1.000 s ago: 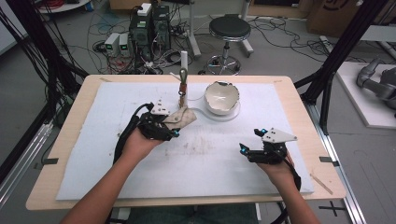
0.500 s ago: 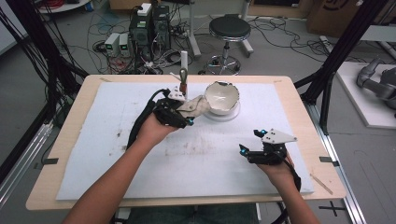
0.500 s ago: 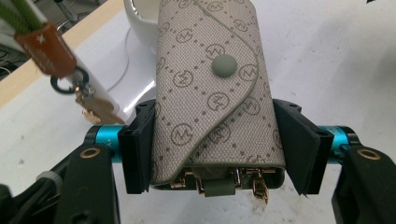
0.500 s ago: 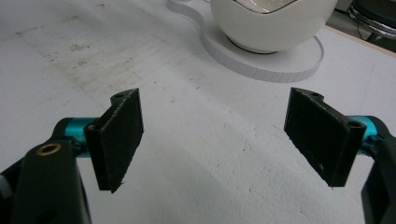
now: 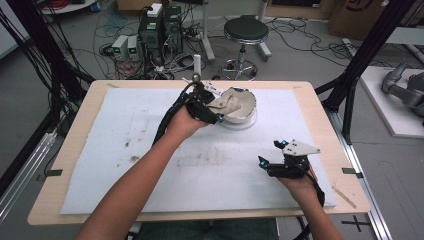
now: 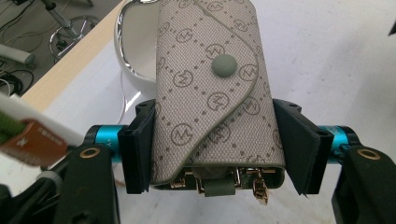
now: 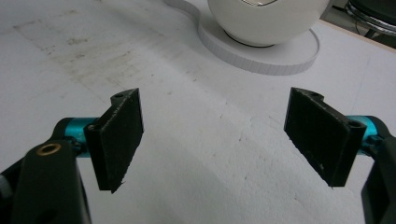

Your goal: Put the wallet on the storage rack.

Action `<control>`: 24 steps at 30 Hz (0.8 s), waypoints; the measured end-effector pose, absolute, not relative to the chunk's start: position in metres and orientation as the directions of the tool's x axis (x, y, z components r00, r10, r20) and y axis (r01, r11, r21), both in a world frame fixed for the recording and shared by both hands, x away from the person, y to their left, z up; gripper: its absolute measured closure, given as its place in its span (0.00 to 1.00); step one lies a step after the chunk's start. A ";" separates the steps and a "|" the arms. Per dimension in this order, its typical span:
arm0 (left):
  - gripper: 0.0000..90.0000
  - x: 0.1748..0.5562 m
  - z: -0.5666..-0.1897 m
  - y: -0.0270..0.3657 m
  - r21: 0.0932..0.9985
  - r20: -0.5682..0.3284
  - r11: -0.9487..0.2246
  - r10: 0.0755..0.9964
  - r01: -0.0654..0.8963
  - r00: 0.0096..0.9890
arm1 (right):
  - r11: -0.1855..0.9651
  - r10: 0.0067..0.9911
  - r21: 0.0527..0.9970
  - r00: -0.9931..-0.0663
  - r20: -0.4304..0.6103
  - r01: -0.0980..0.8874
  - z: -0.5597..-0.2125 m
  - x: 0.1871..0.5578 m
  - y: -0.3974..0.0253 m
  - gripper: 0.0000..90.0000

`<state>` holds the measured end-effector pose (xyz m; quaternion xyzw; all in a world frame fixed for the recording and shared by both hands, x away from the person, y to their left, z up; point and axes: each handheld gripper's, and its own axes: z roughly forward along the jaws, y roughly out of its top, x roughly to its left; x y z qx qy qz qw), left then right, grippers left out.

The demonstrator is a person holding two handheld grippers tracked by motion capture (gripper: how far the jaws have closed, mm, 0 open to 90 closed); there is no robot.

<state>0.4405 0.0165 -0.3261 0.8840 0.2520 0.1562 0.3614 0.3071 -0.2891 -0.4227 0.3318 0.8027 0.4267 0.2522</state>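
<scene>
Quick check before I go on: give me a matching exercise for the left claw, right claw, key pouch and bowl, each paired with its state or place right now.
Things:
1. left claw
2. right claw
3. key pouch
4. bowl

States or places:
A. white, standing on a round white base on the far part of the mat
B. open, holding nothing, over bare mat on the near right
C. beige with a printed pattern and a snap button, gripped by its sides
D. shut on a thing, held up beside the bowl

Pairs: 1-D, 2-B, 3-C, 4-A
</scene>
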 end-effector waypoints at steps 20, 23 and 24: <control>0.40 0.477 -0.349 -0.033 0.615 0.108 -0.693 0.546 0.376 0.830 | 0.424 0.751 0.844 -0.648 -0.125 0.328 -0.426 0.299 -0.296 0.22; 0.40 0.481 -0.352 -0.038 0.604 0.110 -0.695 0.558 0.391 0.823 | 0.422 0.751 0.843 -0.650 -0.120 0.333 -0.426 0.299 -0.296 0.22; 0.40 0.482 -0.353 -0.039 0.602 0.112 -0.696 0.559 0.391 0.821 | 0.425 0.750 0.843 -0.650 -0.124 0.329 -0.426 0.300 -0.296 0.22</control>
